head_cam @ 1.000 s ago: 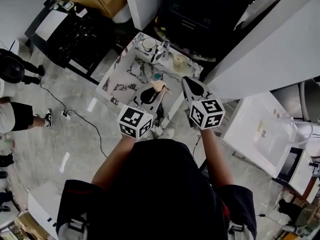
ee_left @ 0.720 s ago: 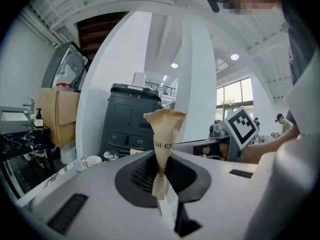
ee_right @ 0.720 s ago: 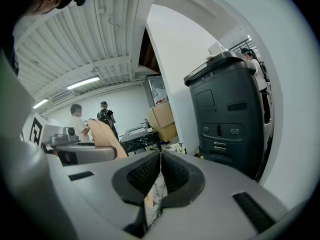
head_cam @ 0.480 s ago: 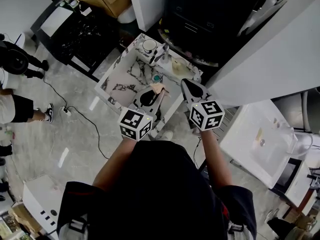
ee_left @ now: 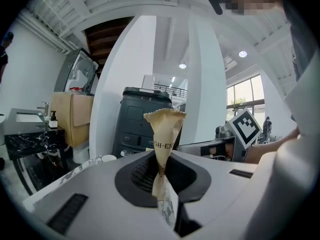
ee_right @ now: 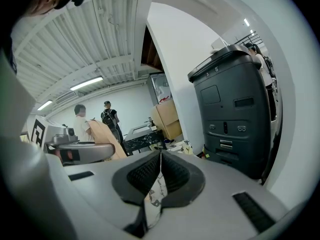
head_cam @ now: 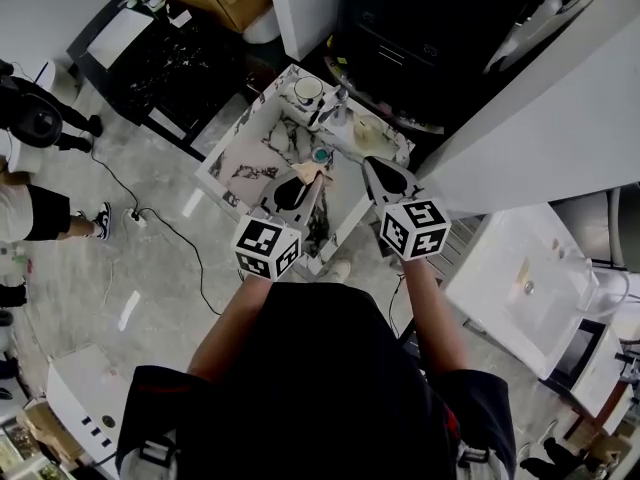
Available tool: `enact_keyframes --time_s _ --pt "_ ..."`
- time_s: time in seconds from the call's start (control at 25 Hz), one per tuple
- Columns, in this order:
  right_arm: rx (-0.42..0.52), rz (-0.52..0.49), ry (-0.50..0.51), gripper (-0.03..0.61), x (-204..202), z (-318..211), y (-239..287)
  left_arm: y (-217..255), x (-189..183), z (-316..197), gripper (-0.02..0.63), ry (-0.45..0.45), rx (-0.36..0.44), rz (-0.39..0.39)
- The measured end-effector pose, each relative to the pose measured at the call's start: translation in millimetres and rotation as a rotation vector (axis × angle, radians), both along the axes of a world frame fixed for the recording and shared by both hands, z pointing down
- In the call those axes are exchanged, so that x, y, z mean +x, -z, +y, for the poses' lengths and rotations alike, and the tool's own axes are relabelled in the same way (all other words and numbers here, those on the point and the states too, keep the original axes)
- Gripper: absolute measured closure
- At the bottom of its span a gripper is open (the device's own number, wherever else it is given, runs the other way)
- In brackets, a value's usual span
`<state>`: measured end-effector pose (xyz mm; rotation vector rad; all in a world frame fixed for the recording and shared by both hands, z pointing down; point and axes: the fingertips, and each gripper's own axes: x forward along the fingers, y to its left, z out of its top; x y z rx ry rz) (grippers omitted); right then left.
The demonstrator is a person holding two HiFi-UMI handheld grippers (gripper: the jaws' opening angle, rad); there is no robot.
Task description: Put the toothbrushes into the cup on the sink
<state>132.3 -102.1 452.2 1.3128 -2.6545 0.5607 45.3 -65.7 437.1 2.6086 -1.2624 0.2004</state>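
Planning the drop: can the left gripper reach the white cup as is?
Probably yes: the left gripper, shut on a paper packet, hangs over the sink; nothing stands between it and the cup.

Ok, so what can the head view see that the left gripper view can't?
Only the head view: the left tool's own marker cube, the grey floor with a black cable, and a second white sink off to the right.
Only the left gripper view: letters printed on the tan paper packet, the ceiling lights and the bright windows.
Both: the packet pinched in the left tool, the marker cube on the right tool, and the dark grey machine.
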Motion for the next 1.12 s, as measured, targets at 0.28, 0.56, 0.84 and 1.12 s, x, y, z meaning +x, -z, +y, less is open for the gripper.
enact_keyframes --time_s 0.28,0.56,0.84,1.12 --pt "-0.016 0.021 -0.028 0.543 -18.1 -6.8 -3.6 -5.4 -20.3 -9.9 0.574 -0.027 -0.016 0.021" --pt "-0.025 0.023 -0.069 0.543 -51.4 -25.8 -1.1 -3.2 -51.9 -32.5 0.575 -0.071 -0.024 0.025" --pt "-0.042 0.020 -0.117 0.543 -81.3 -48.8 -2.2 -3.3 -80.3 -61.2 0.574 -0.117 -0.035 0.027" --pt "-0.069 0.028 -0.158 0.543 -104.2 -74.9 -12.6 -13.2 -100.2 -89.9 0.574 -0.172 -0.059 0.040"
